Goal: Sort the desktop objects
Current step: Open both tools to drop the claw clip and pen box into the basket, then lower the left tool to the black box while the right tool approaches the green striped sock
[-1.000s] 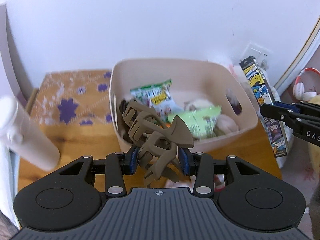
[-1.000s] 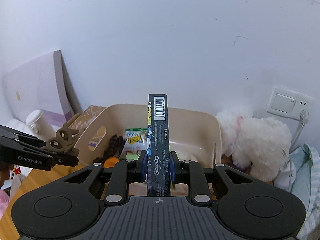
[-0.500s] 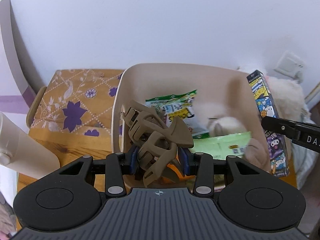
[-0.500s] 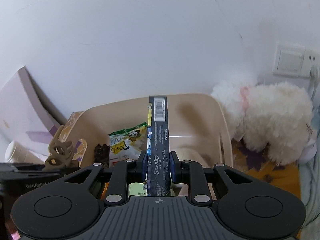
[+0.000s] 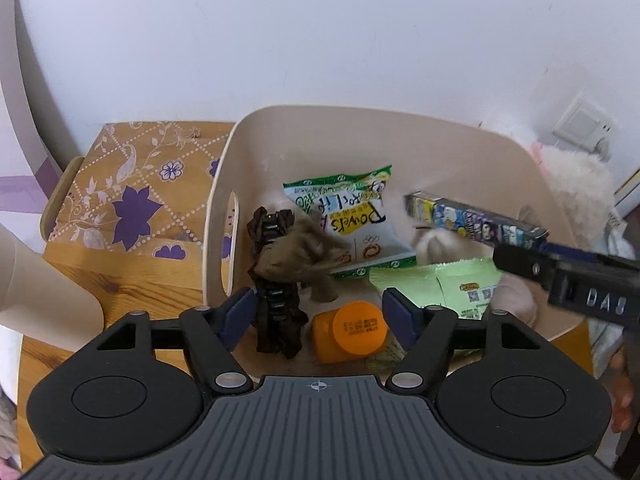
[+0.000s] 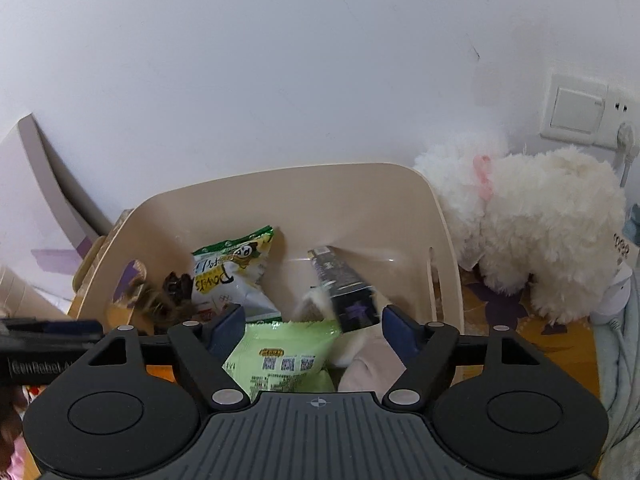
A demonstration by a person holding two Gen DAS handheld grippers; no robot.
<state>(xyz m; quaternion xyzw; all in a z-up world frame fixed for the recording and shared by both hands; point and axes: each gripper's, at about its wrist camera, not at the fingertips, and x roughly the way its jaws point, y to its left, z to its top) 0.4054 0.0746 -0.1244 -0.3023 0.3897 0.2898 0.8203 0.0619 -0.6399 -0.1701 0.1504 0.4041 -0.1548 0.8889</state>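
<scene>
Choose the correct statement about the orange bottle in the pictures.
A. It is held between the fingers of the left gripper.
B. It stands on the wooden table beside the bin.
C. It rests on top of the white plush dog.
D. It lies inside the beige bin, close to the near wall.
D: the orange bottle lies on the floor of the beige bin, beyond the open left gripper, beside a dark hair clip.

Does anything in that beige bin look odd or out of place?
Two things look blurred, seemingly mid-fall: a brown hair claw and a cartoon-printed box, tilted over the snack packets in the bin. Both hand-held grippers are open above it.
</scene>
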